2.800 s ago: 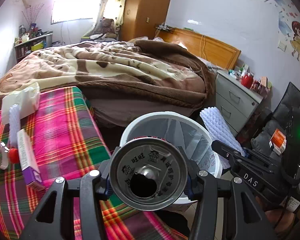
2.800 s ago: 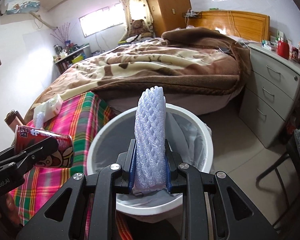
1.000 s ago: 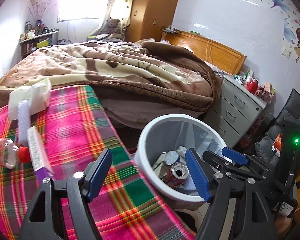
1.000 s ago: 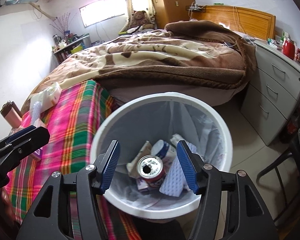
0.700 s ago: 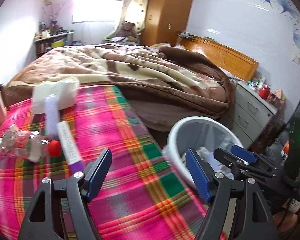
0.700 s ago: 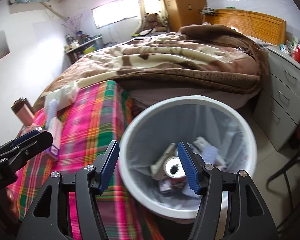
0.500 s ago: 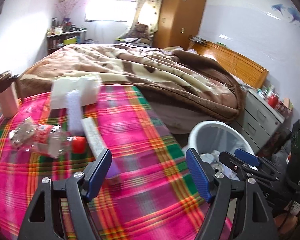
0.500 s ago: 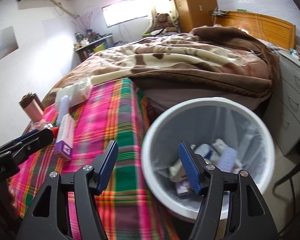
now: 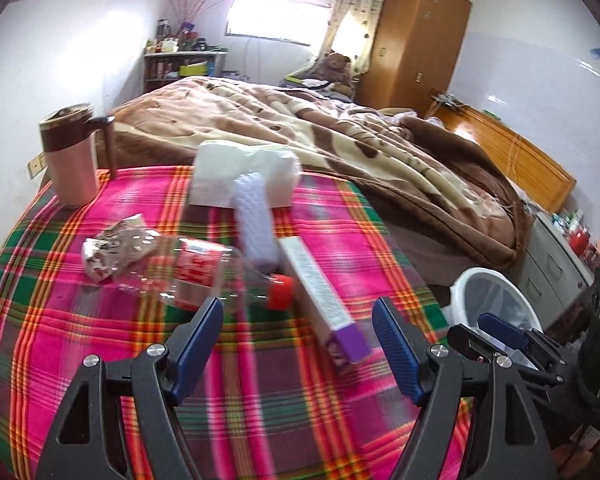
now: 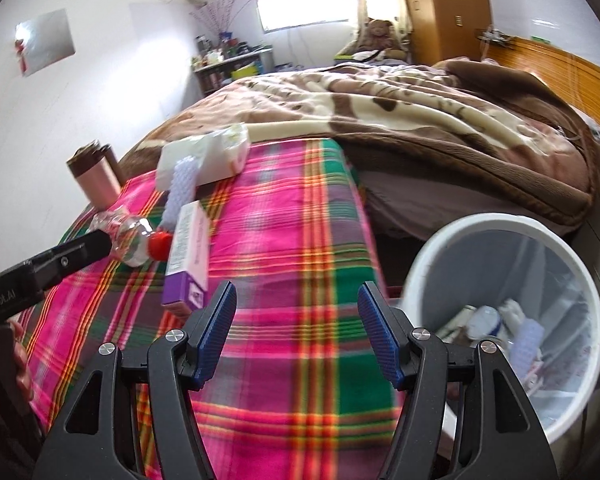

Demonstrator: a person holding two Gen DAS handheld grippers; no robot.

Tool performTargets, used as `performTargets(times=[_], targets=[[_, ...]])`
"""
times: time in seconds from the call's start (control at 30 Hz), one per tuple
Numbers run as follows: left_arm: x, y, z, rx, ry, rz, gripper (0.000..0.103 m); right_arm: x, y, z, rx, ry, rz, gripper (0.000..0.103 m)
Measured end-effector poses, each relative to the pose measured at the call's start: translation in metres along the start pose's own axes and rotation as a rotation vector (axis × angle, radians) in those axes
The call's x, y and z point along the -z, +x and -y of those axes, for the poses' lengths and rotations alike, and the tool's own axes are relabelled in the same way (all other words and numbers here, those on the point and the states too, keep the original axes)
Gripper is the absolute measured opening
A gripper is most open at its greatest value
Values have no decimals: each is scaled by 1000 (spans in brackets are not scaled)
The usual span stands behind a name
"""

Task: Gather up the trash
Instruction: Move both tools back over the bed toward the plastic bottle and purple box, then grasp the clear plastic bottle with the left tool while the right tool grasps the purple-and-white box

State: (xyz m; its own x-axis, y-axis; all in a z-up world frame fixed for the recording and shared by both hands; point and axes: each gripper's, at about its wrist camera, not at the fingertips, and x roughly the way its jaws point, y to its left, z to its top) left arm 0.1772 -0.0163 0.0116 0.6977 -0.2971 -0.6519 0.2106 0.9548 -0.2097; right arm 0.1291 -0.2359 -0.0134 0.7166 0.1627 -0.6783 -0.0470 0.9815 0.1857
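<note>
Left gripper [image 9: 296, 344] fingers spread, empty, tilted down over the desk [image 9: 80, 340]; crushed bottle [image 9: 204, 272] and purple box [image 9: 320, 300] just ahead. Right gripper [image 10: 296, 332] likewise spread, empty; trash bin [image 10: 452, 240] right of its fingers.

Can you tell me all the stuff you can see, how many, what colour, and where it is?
Plastic bottle: one, clear, red cap, lying on the cloth.
Long box: one, white and purple, beside the bottle.
Foam net: one, white, behind the box.
Crumpled wrapper: one, silvery, left of the bottle.
Tissue pack: one, white, far edge.
Mug: one, pink and brown, far left corner.
Plaid cloth: one, pink-green.
Bin: one, white, right, trash inside.
Bed: one, brown blanket.
Left tongs: open, empty.
Right tongs: open, empty.
</note>
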Motion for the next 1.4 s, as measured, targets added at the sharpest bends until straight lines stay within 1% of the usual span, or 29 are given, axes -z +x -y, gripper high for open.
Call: performTargets(times=[0.23, 0.33, 0.47, 0.57, 0.63, 0.8, 0.87, 1.07, 1.3, 1.4], targets=[[-5, 9, -38, -51, -74, -32, 80, -5, 17, -28, -38, -68, -36, 65], [-8, 14, -51, -52, -118, -44, 80, -6, 25, -38, -48, -84, -53, 65], [-14, 23, -62, -60, -150, -54, 81, -7, 35, -51, -61, -120, -81, 65], [-19, 30, -69, -56, -199, -62, 81, -9, 41, -58, -67, -138, -91, 65], [-23, 35, -72, -55, -214, -71, 81, -10, 46, -60, -69, -143, -108, 65], [-33, 48, -79, -81, -239, -79, 81, -10, 55, -64, -70, -164, -129, 65], [-34, 54, -81, -97, -252, -91, 81, -10, 58, -62, -52, -166, -138, 65], [-37, 73, -81, -101, -260, -123, 82, -13, 63, -58, -57, -141, -157, 65], [-39, 89, -69, -112, -217, -153, 82, -18, 66, -52, -42, -120, -147, 65], [-37, 95, -68, -112, -207, -182, 82, -20, 70, -49, -41, -117, -154, 64]])
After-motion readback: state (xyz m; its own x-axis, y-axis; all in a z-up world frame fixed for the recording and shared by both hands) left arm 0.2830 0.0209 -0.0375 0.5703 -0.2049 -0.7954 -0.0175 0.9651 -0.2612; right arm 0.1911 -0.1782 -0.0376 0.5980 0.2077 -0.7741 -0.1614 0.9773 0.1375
